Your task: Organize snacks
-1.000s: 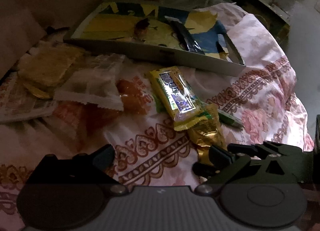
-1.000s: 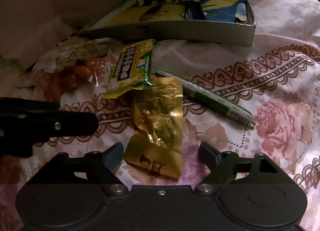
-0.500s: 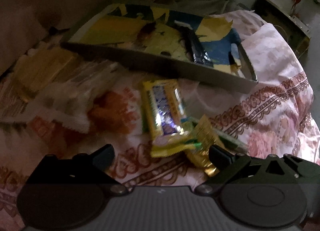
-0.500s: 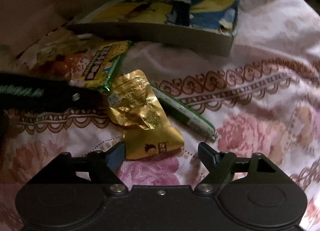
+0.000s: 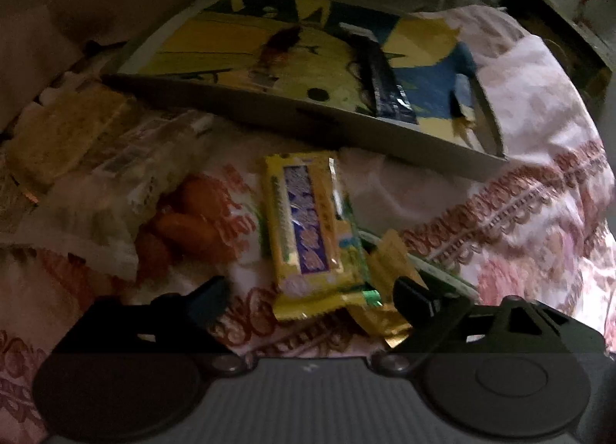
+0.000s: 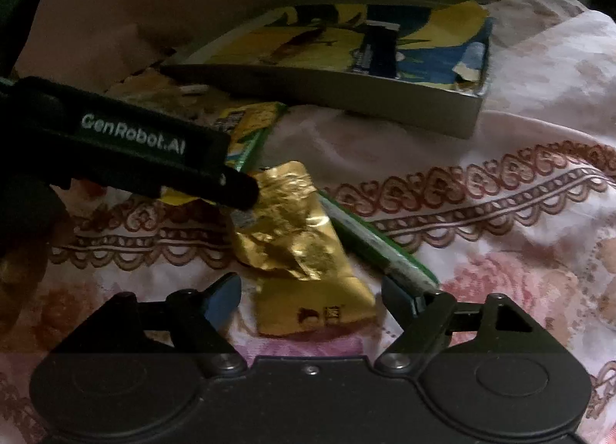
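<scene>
Far left: a pale yellow snack pack lies on the floral bedspread; just beside it a clear wrapper overlaps an orange-filled pack
Left hand-held gripper: released, jaws closing; the lower end of the yellow and purple bar lies between the fingers, pads not pressing on it; in the right wrist view one finger reaches in from the left, its tip over the gold pouch
Middle: gold pouch, crumpled, partly under the bar
Right hand-held gripper: released, jaws closing; the pouch's near end sits between the fingers, untouched
Right of pouch: green stick pack, slanted, touching the pouch's edge
Behind: shallow box with a yellow and blue lining; a dark bar lies inside, toward its right
</scene>
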Available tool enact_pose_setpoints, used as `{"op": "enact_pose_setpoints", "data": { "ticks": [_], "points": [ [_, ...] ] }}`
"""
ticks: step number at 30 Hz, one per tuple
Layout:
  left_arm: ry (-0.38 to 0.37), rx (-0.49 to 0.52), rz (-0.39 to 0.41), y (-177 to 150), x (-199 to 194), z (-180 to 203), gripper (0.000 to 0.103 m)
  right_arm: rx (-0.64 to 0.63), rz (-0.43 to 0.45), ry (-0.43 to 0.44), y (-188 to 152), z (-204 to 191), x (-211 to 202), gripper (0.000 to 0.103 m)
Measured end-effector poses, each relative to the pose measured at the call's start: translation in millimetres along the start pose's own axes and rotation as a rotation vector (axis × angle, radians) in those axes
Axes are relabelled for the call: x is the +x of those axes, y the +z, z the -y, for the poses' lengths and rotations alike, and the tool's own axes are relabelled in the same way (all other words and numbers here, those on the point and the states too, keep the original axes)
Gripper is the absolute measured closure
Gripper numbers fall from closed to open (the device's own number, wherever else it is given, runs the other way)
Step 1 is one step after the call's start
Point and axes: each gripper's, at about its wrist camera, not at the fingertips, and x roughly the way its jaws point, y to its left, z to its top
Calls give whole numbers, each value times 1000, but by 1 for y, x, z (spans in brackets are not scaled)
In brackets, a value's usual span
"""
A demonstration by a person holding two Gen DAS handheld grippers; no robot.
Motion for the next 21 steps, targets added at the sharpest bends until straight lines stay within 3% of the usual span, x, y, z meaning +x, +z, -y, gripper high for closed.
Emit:
{"op": "enact_pose_setpoints", "data": {
  "ticks": [6, 11, 16, 21],
  "points": [
    [-1, 15, 51, -5, -10, 6, 9, -3, -32, -29, -3, -1, 5, 36],
    [10, 39, 69, 1, -11, 10, 11, 61, -63, -34, -2, 12, 0, 36],
    [19, 27, 43, 13, 2, 6, 20, 120, -76, -43, -3, 25, -6, 36],
    [20, 37, 12, 18, 13, 5, 20, 122, -71, -46, -4, 25, -4, 36]
  ]
}}
